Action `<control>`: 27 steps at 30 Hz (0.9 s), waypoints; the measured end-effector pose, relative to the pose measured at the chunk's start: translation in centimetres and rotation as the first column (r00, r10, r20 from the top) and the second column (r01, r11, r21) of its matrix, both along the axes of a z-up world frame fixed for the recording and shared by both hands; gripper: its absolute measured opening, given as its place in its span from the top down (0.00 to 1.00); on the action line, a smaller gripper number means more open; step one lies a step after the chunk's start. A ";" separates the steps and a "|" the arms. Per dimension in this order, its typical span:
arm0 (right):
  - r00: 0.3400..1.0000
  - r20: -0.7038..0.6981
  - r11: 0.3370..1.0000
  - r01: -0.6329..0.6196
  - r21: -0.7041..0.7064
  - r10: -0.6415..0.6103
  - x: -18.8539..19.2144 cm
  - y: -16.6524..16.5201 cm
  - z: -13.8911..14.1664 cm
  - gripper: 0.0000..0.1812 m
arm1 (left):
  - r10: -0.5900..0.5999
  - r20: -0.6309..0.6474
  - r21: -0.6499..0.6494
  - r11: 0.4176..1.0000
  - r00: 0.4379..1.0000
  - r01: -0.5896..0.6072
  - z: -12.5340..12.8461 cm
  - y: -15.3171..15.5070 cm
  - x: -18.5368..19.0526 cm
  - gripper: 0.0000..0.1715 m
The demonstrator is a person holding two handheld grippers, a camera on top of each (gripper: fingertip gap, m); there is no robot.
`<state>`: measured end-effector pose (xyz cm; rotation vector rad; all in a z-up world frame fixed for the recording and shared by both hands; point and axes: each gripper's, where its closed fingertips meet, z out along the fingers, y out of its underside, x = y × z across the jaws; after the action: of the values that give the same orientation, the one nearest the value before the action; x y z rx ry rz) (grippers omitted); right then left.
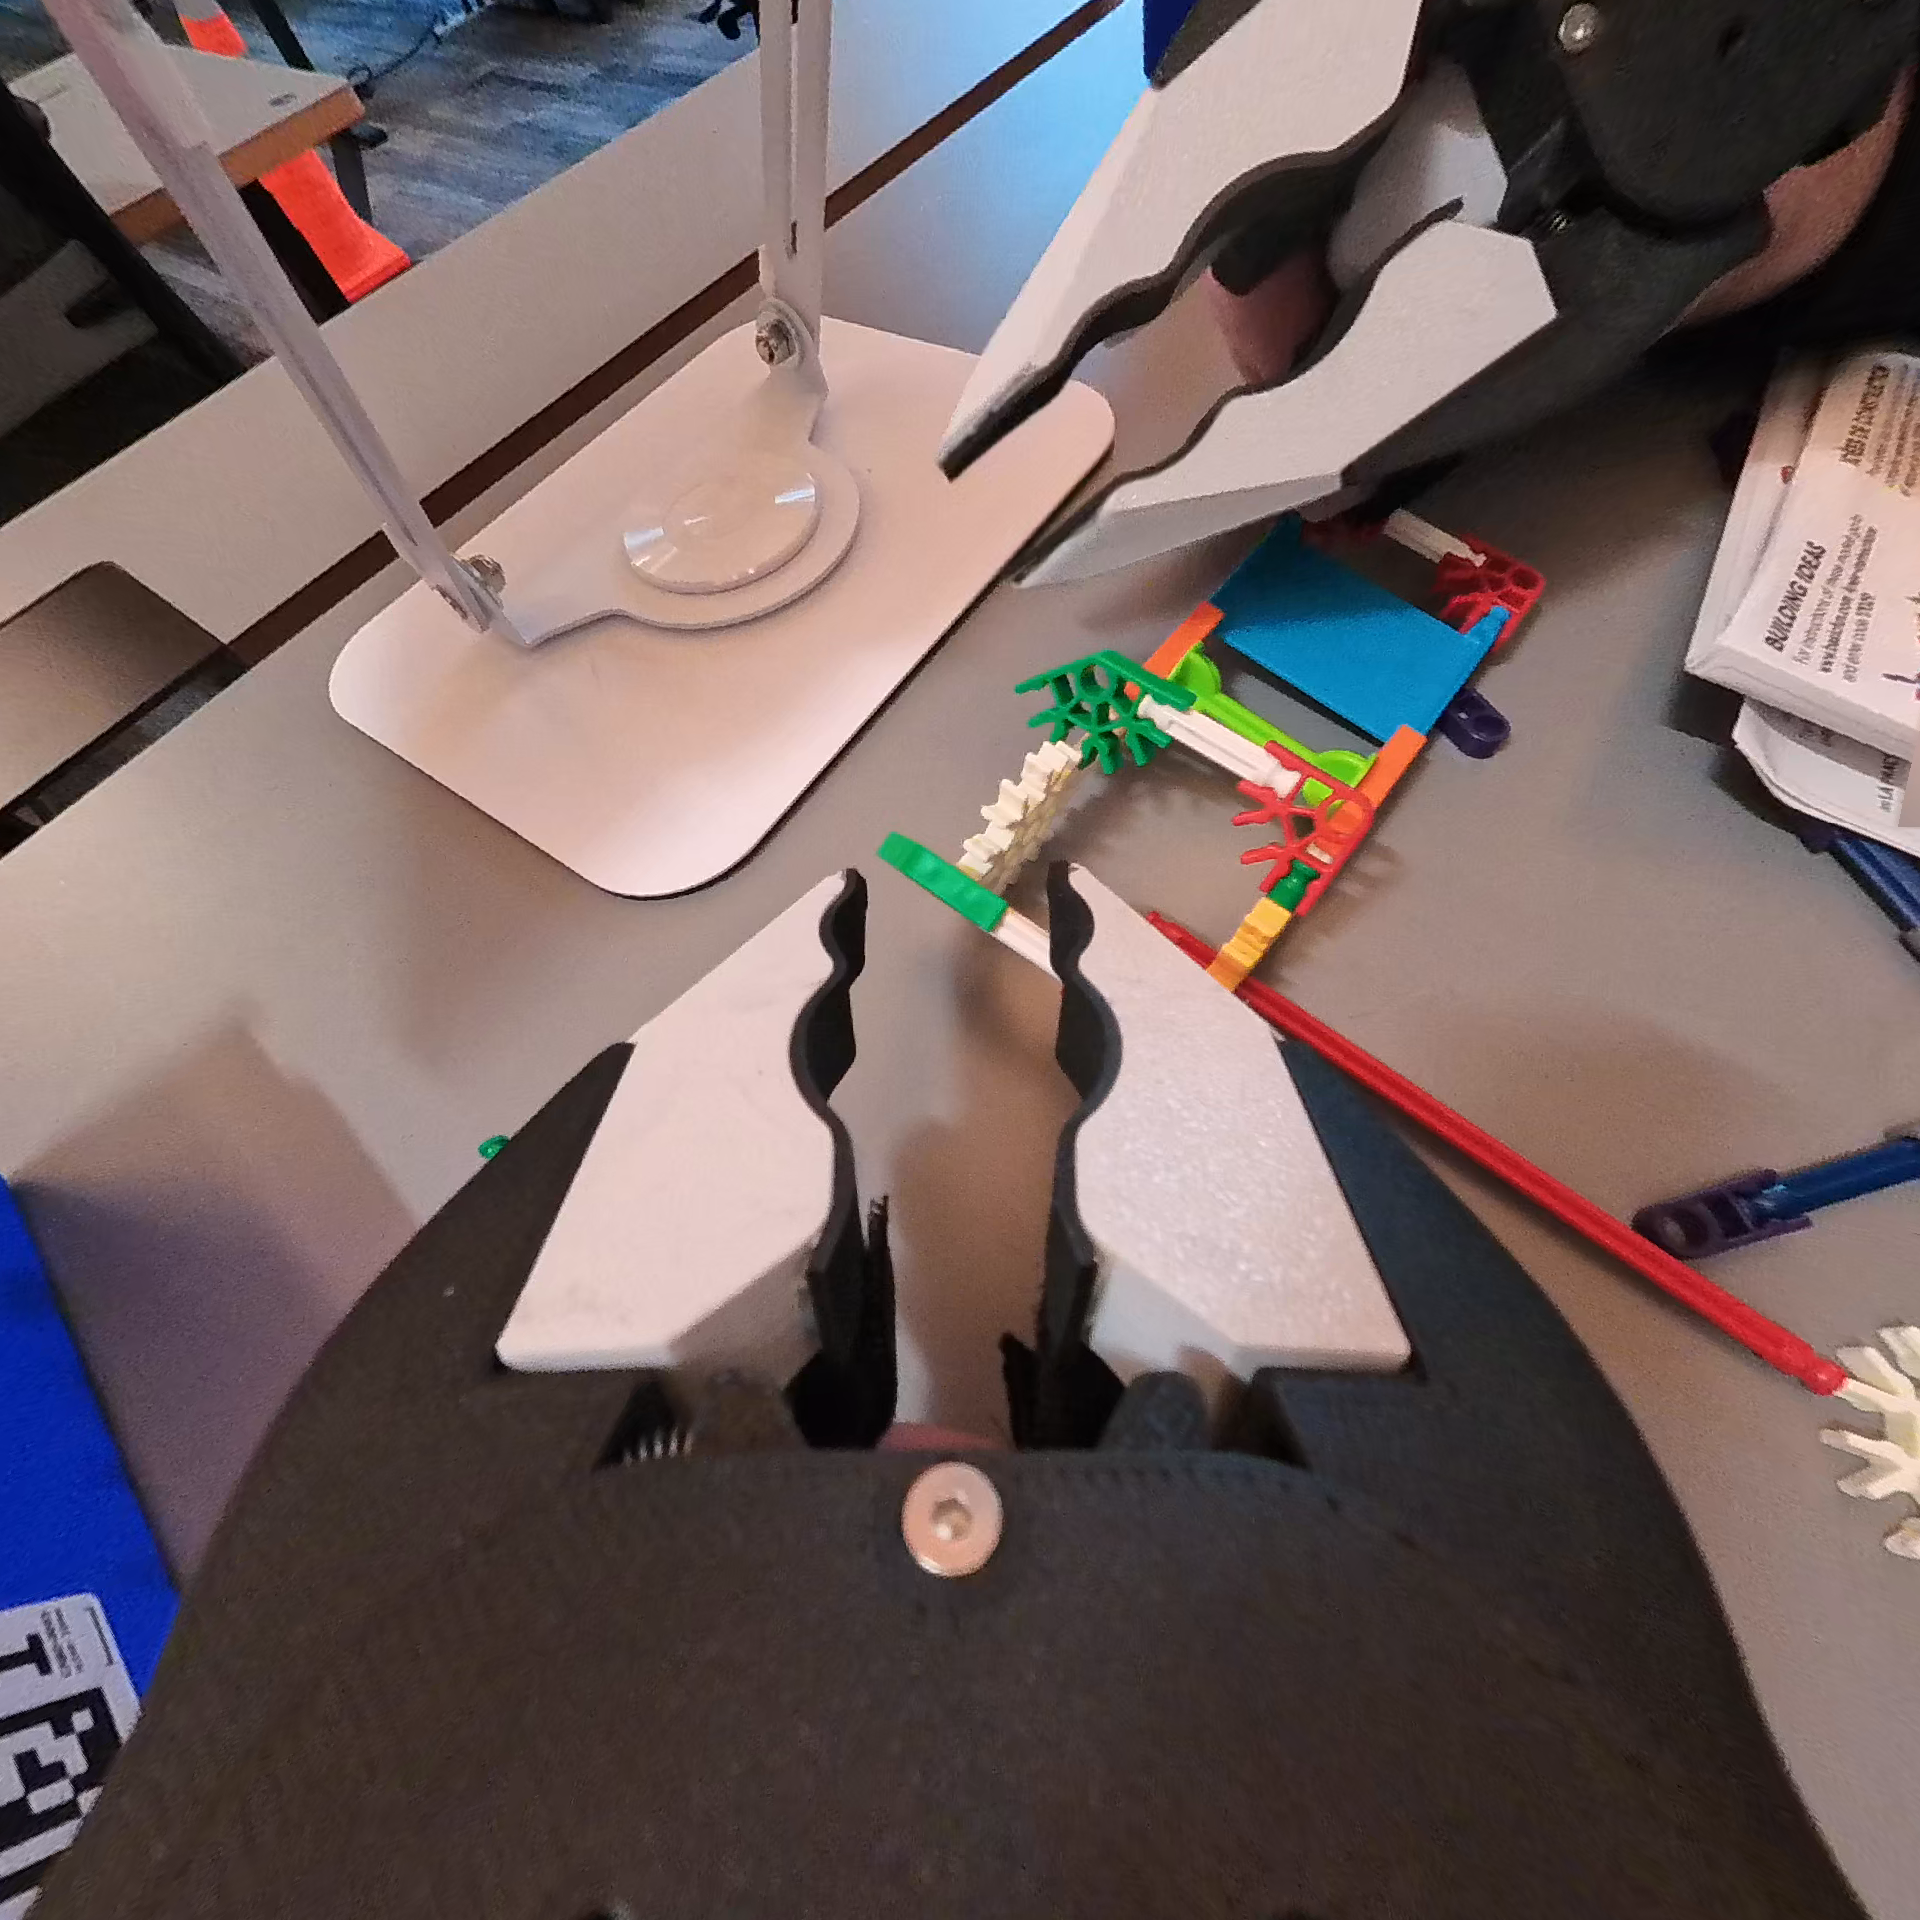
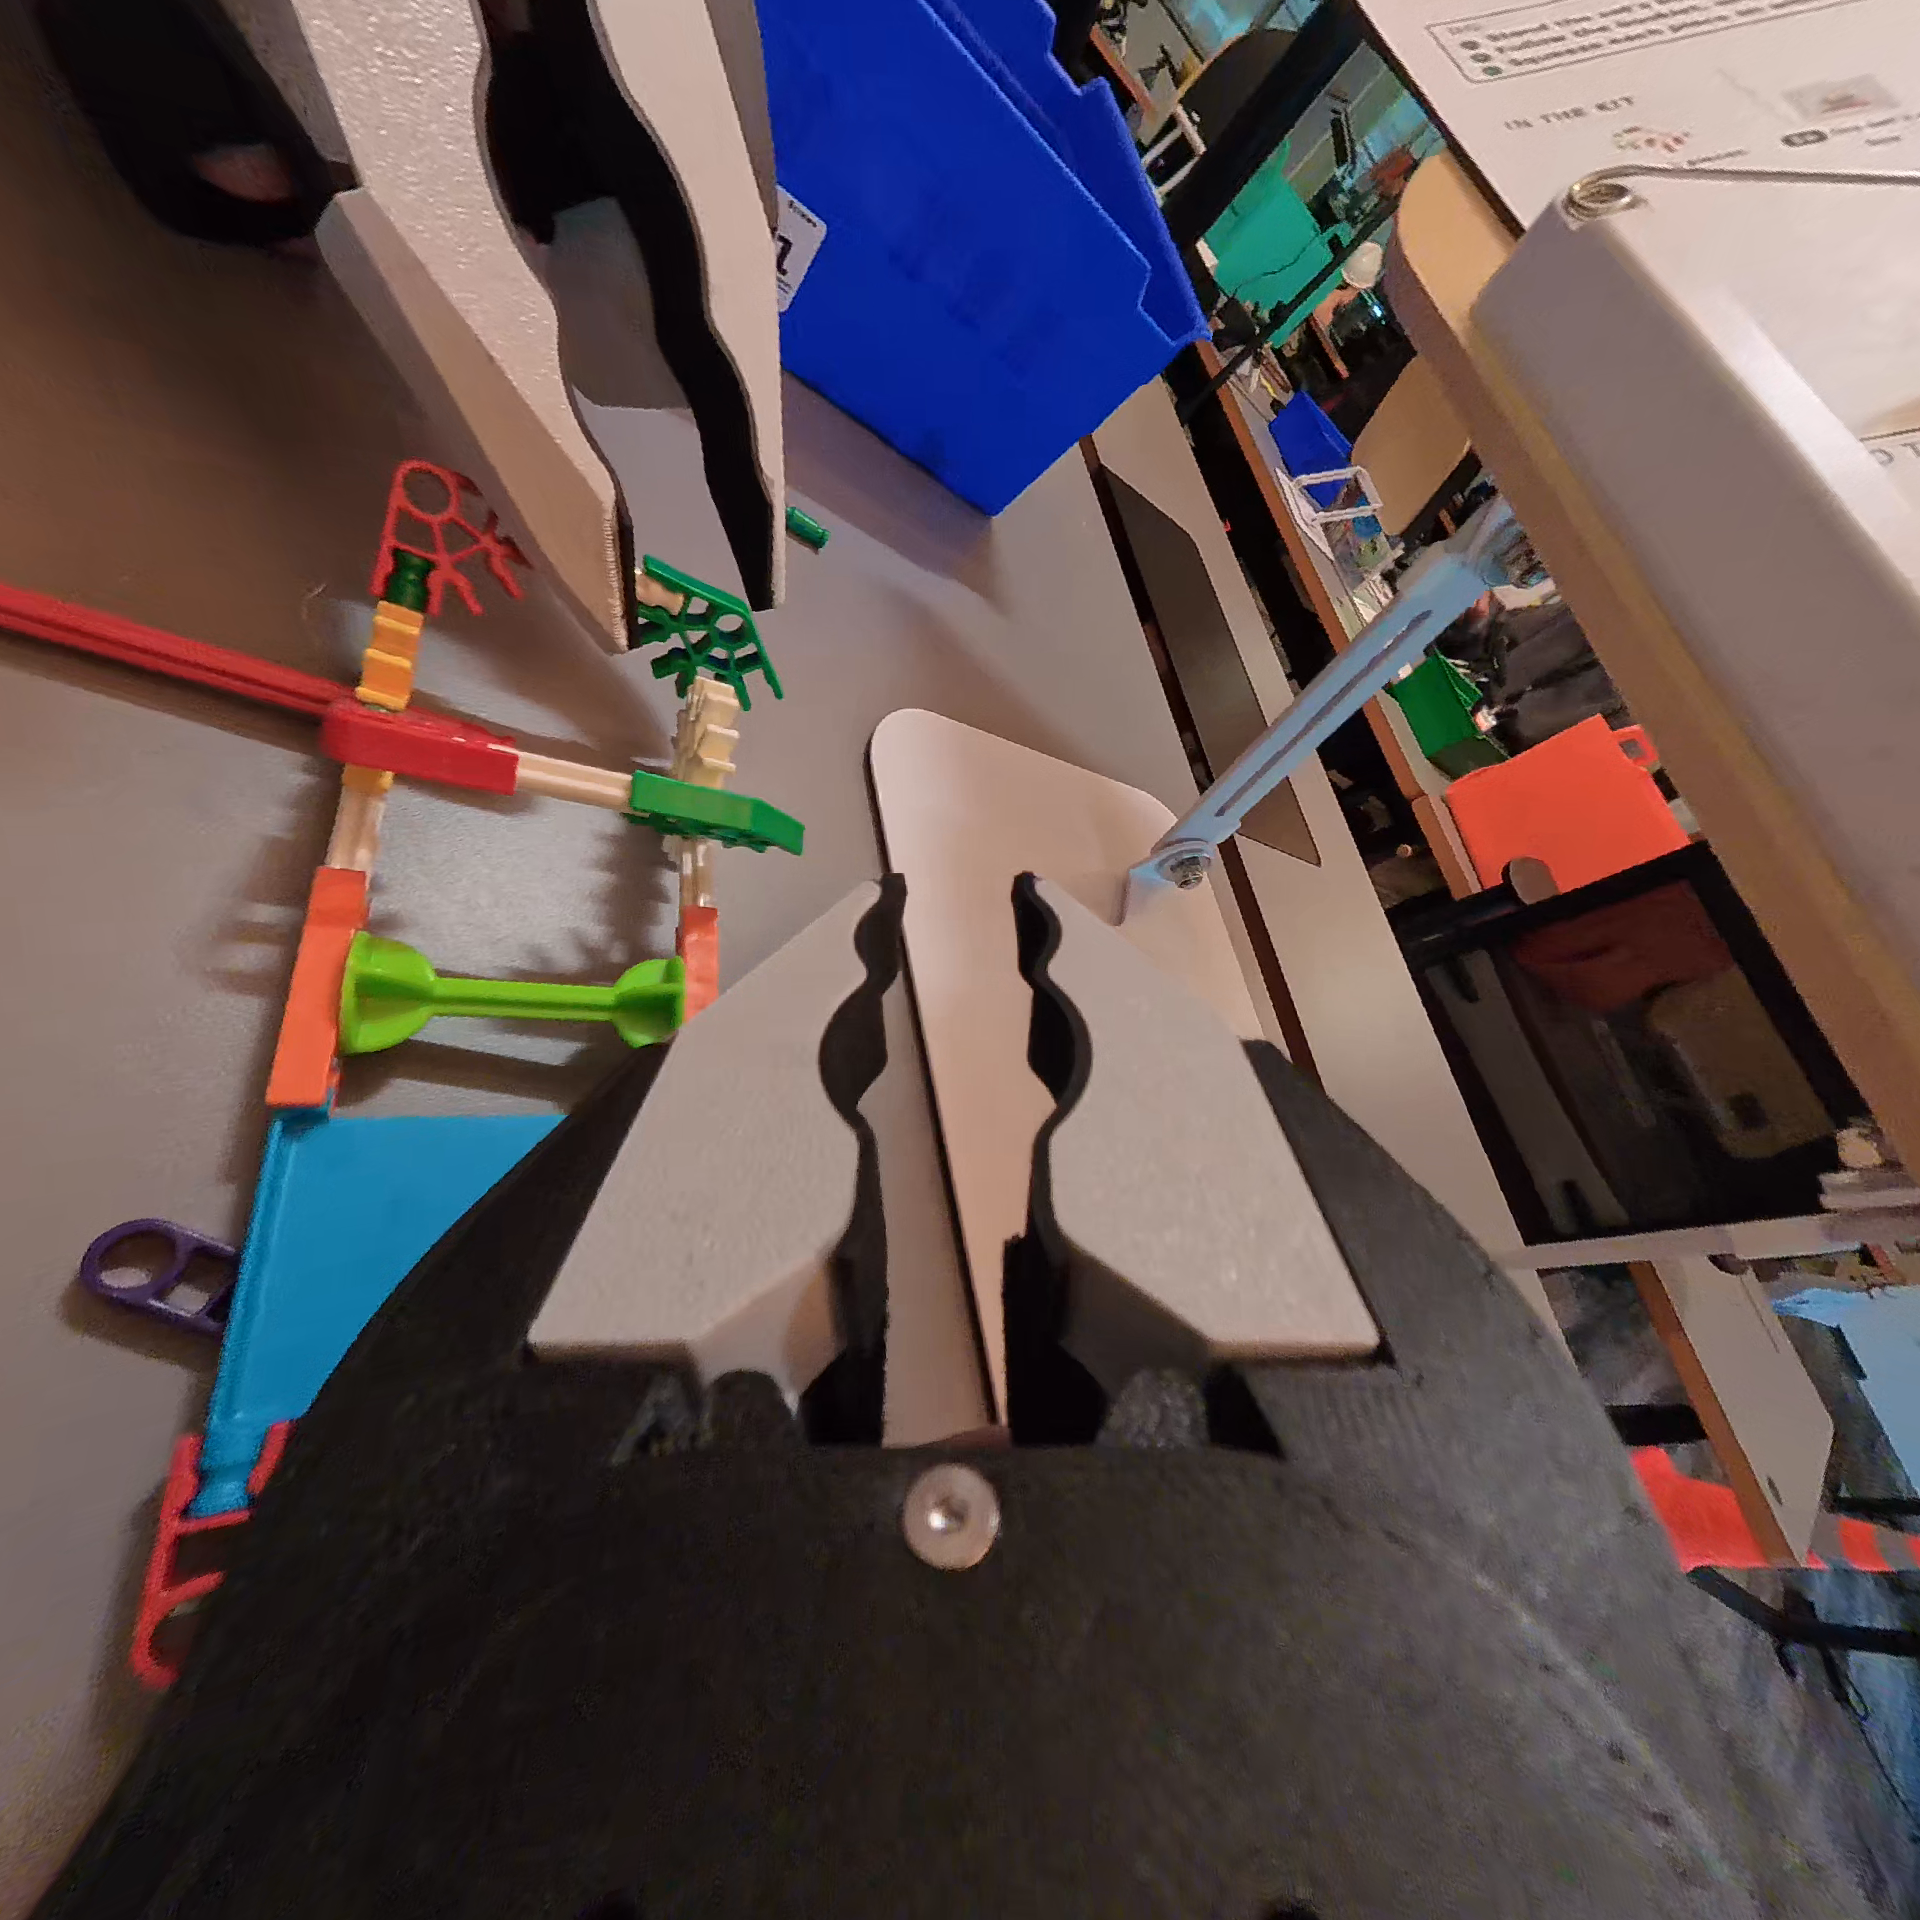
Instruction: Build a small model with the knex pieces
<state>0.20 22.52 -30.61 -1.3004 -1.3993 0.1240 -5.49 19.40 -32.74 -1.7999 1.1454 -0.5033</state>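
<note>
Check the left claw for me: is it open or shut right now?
Open. In the left wrist view the left claw shows grey table between its two fingers, and nothing is gripped; a green flat piece lies just beyond the tips.

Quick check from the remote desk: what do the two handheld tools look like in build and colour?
Both match. The left tool has a matte black, rough-textured plastic body with a silver screw at its centre, and two pale grey wedge-shaped fingers edged inside with wavy black pads. The right tool is built the same, with the same silver screw. No cables or sleeves show.

Toy frame [image 1: 1278,748] on table [image 1: 312,935], stand base [image 1: 665,665] left; booklets [image 1: 1818,582] right
</note>
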 end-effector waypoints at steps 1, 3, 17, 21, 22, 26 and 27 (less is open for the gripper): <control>1.000 -0.006 1.000 0.004 -0.004 -0.005 0.1 0.1 0.0 0.89 | 0.001 0.001 0.000 1.000 1.000 -0.001 0.0 0.0 0.0 0.81; 1.000 -0.016 1.000 0.014 -0.012 -0.014 0.2 0.3 0.1 0.89 | 0.002 0.000 -0.001 1.000 1.000 -0.002 0.0 0.0 0.0 0.80; 0.998 -0.059 0.997 0.023 -0.076 -0.027 0.4 0.6 0.3 0.89 | 0.031 0.009 0.000 1.000 0.999 -0.031 0.1 0.9 -0.1 0.80; 0.998 -0.057 0.989 -0.003 -0.147 -0.005 0.3 0.3 -0.4 0.89 | 0.059 -0.004 -0.056 0.997 0.998 -0.060 -0.4 1.4 -0.1 0.80; 0.998 -0.059 0.987 -0.017 -0.161 0.007 0.2 0.1 -0.4 0.89 | 0.062 0.000 -0.075 0.995 0.998 -0.061 -0.4 1.4 -0.1 0.81; 0.995 -0.079 0.973 -0.080 -0.217 0.064 -0.3 -1.0 -0.3 0.88 | 0.064 0.008 -0.126 0.990 0.998 -0.063 -0.5 1.2 -0.2 0.85; 0.995 -0.074 0.970 -0.089 -0.225 0.075 -0.3 -1.2 -0.4 0.88 | 0.065 0.003 -0.131 0.989 0.998 -0.064 -0.5 1.1 -0.2 0.87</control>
<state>-0.12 21.35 -31.06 -1.4134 -1.4144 0.3898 -5.65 20.52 -33.29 -1.9400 1.0667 -0.5575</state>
